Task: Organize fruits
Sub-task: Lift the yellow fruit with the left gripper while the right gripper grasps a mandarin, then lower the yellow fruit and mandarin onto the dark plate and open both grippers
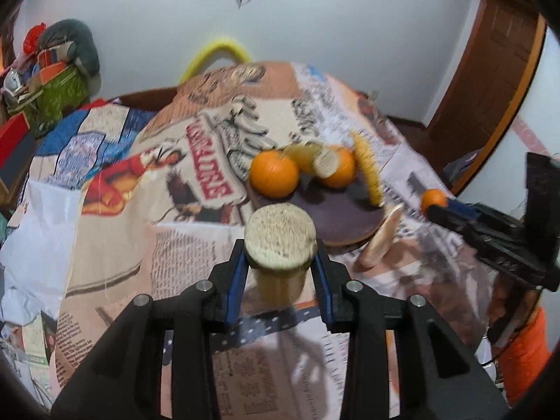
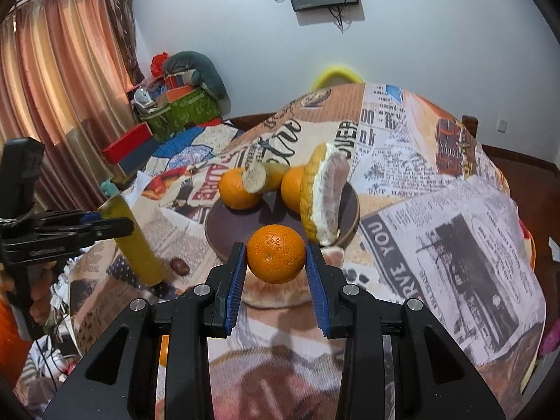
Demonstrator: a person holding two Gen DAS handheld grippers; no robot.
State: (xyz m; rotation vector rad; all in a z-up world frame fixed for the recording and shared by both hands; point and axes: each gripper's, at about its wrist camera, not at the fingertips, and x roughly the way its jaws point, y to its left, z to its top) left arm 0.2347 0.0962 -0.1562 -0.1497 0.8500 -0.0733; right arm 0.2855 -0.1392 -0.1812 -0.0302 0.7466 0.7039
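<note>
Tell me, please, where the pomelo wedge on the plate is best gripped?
Grip the pomelo wedge across its thin width, one pad on the yellow rind, one on the pale flesh, coming from above. It stands on edge, leaning on an orange, so its top is free.

The held orange (image 2: 275,253) is bright orange between blue pads (image 2: 239,276); the bottle (image 1: 278,273) is yellow with a speckled beige cork top. At twelve o'clock sits a dark brown plate (image 2: 241,224) — two more oranges (same hue) — on a newsprint-patterned tablecloth (image 2: 455,210).

Motion blurs the plate (image 1: 336,220) and its fruit.
</note>
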